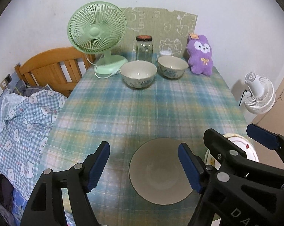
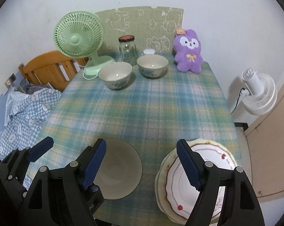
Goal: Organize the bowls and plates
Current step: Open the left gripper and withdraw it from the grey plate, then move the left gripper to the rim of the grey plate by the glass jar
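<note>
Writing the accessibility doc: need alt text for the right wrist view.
Open right gripper hangs above a plaid-clothed table, over a plain grey bowl and stacked scalloped white plates. Beyond stand two patterned ceramic bowls, a green desk fan and a purple plush rabbit.

In the right wrist view the stacked plates at five o'clock are partly covered by the right gripper and cut by the bottom edge; how many are stacked is unclear, perhaps two. A small white container behind the far bowl at twelve o'clock is mostly hidden.
</note>
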